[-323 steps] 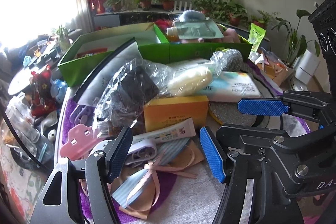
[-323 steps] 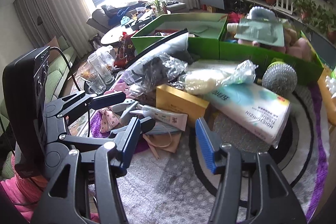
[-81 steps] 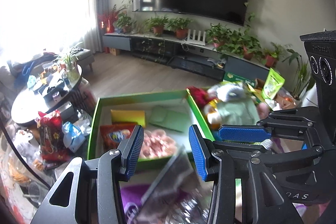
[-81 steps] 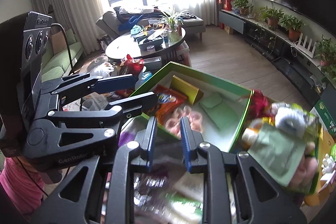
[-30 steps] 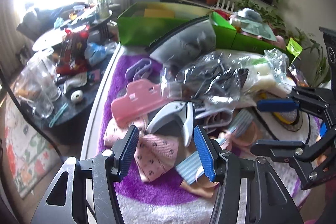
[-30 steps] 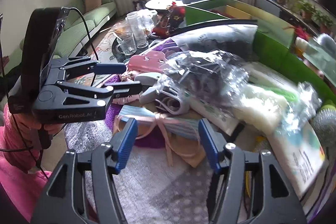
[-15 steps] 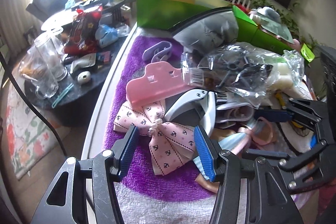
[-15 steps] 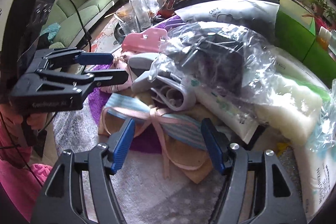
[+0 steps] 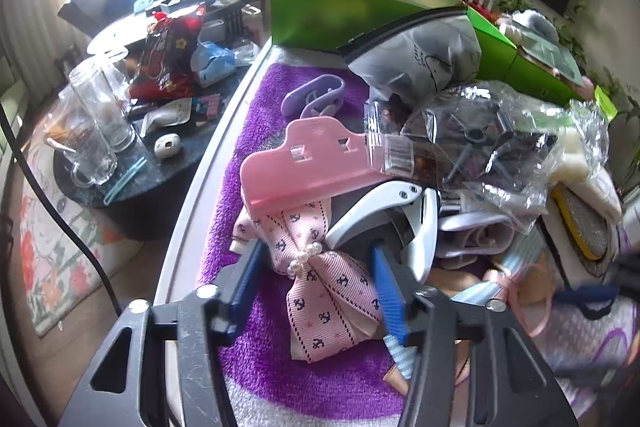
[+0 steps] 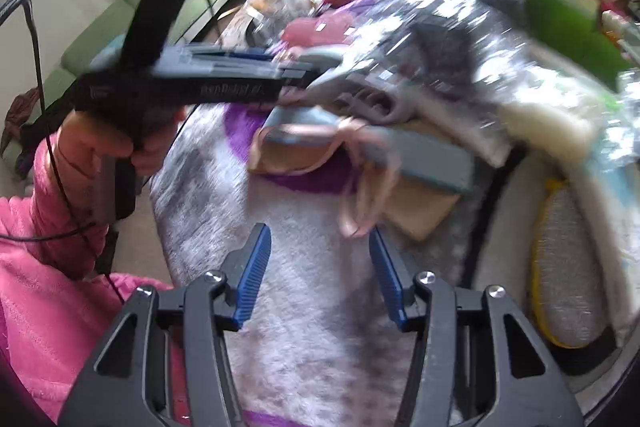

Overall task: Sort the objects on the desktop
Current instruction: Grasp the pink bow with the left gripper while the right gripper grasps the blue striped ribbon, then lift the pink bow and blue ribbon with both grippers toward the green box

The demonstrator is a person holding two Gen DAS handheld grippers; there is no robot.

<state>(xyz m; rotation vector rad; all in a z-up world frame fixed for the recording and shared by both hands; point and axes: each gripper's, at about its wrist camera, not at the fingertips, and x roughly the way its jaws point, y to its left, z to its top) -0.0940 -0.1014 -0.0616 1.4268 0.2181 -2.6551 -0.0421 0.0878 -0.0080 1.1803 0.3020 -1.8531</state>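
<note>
Since a second ago the left gripper [image 9: 316,283] has dropped closer to the pile, and its jaws are closing around a pink bow [image 9: 320,267] that lies between them; the blue pads do not visibly press it yet. The right gripper [image 10: 320,267] has swung low over bare surface [image 10: 304,327], its jaws narrowing with nothing between them, a loose pink ribbon [image 10: 360,187] just ahead.

The bow sits at the near edge of the heap, likely chosen because nothing covers it. It is ribbed ribbon printed with small anchors, knotted with pearl beads. Behind it, touching, a smooth pink plastic clip [image 9: 304,163] and a white metal punch [image 9: 384,211]. Crinkled clear bags [image 9: 480,147] pile beyond. Green boxes [image 9: 340,15] at the back probably receive sorted items. The surface wears a fluffy purple and white mat
</note>
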